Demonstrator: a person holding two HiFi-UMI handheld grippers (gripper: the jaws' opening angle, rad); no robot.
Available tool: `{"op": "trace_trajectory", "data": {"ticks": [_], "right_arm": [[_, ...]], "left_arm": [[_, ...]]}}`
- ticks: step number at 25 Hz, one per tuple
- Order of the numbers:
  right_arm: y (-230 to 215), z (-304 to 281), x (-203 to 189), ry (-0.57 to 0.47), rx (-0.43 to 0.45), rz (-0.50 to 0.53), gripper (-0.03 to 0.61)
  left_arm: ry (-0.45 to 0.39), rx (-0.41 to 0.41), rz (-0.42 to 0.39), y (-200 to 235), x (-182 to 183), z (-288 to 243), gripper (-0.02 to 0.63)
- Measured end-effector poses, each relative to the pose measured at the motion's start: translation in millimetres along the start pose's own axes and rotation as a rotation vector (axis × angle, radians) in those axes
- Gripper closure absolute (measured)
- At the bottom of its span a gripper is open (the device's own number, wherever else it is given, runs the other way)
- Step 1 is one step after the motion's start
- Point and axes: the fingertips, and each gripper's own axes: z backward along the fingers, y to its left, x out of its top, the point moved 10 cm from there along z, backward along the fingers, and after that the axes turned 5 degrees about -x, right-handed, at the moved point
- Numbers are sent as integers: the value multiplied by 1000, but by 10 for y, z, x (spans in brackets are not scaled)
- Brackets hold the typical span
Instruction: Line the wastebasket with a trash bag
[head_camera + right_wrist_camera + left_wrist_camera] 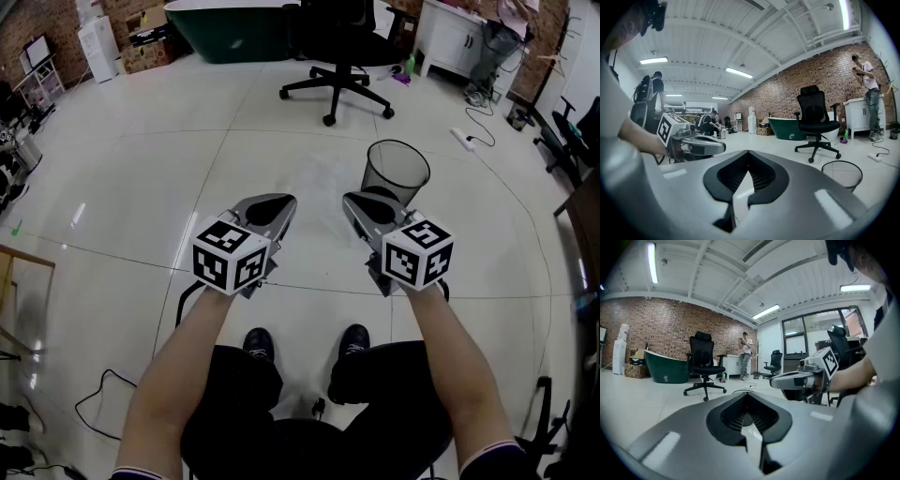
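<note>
Wastebasket [397, 171]: black wire mesh, round, upright on the tiled floor [141, 169], mouth open upward. It stands right of centre, just beyond the tip of the right gripper [367, 208]. In the head view that gripper's nose overlaps the basket's lower edge. In the right gripper view we see the basket low at the right, apart from the jaws, not touched by them.

Right gripper: held nearly level, tipped slightly down, jaws together with nothing between them. Its marker cube sits at the near end, by the hand.

Left gripper [272, 208]: beside the right one, at the same height, a gap of bare floor between the 2. Its jaws are together as well, and empty. Each gripper view shows the other gripper off to 1 side, free in the air.

Near side: 2 bare forearms run down to the picture's lower edge. 2 black shoes [258, 344] rest on the floor below the grippers. A thin black cable [98, 398] loops on the tiles at near left.

Far side: a black office chair [342, 56] on castors stands beyond the basket, well apart from it. A dark green bathtub [234, 28] lies left of the chair against a brick wall [661, 329]. A white cabinet [459, 42] is at far right, and a person [746, 355] stands by it. A white power strip [463, 139] lies on the floor right of the basket.
</note>
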Motion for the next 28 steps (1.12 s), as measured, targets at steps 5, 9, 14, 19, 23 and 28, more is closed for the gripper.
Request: {"op": "trace_trajectory", "data": {"ticks": [5, 9, 14, 19, 23, 28], "right_arm": [[-37, 16, 42, -4, -15, 19, 577], [-95, 48, 163, -13, -20, 44, 577], [-141, 71, 306, -12, -12, 86, 577], [-204, 28, 390, -34, -20, 92, 577], [-292, -104, 360, -16, -22, 105, 577], [-446, -354, 219, 26, -31, 130, 577]], "left_arm": [[-11, 4, -2, -38, 6, -3, 601], [-25, 12, -21, -44, 97, -28, 601], [-2, 2, -65, 9, 291, -95, 601], [11, -24, -96, 95, 378, -180, 601], [35, -37, -91, 227, 268, -281, 601], [58, -42, -99, 490, 121, -384, 601]]}}
